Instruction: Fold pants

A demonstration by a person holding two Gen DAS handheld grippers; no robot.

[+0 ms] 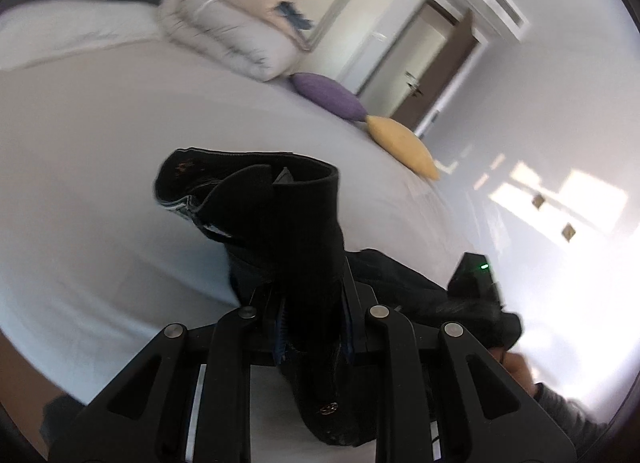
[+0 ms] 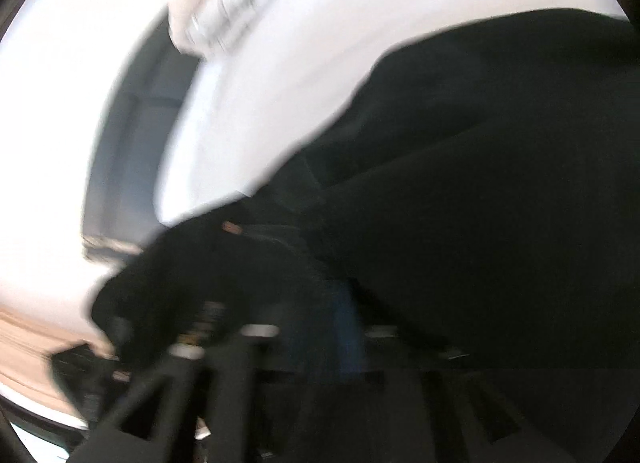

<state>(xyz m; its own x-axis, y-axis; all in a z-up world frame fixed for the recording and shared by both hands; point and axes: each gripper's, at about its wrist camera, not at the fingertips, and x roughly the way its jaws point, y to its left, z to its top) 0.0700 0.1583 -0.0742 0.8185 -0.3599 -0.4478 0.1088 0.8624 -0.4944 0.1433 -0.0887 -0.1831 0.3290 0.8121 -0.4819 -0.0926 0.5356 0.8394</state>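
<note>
While the black pants [image 1: 288, 223] are pinched at the waistband, the jaws of the left gripper [image 1: 312, 303] are seen clamped together on the dark cloth, with the fabric bunched between them and a flap hanging below. The waistband is held raised above the white bed [image 1: 100, 183], its open top curled and a pale label visible inside. To the right, more of the pants is draped toward the right gripper [image 1: 476, 283], on which a green light is lit, and part of a hand [image 1: 516, 363] is glimpsed beneath it. In the right wrist view, heavily blurred, the right gripper [image 2: 320, 327] is covered by the pants [image 2: 480, 183]; whether its jaws are clamped on the cloth cannot be told. Farther along the bed's edge, a yellow cushion [image 1: 404, 143] and a purple cushion [image 1: 328, 93] are laid end to end, and beyond them a folded pale duvet [image 1: 228, 31] is piled. A brown door [image 1: 436, 63] is seen in the far wall.
</note>
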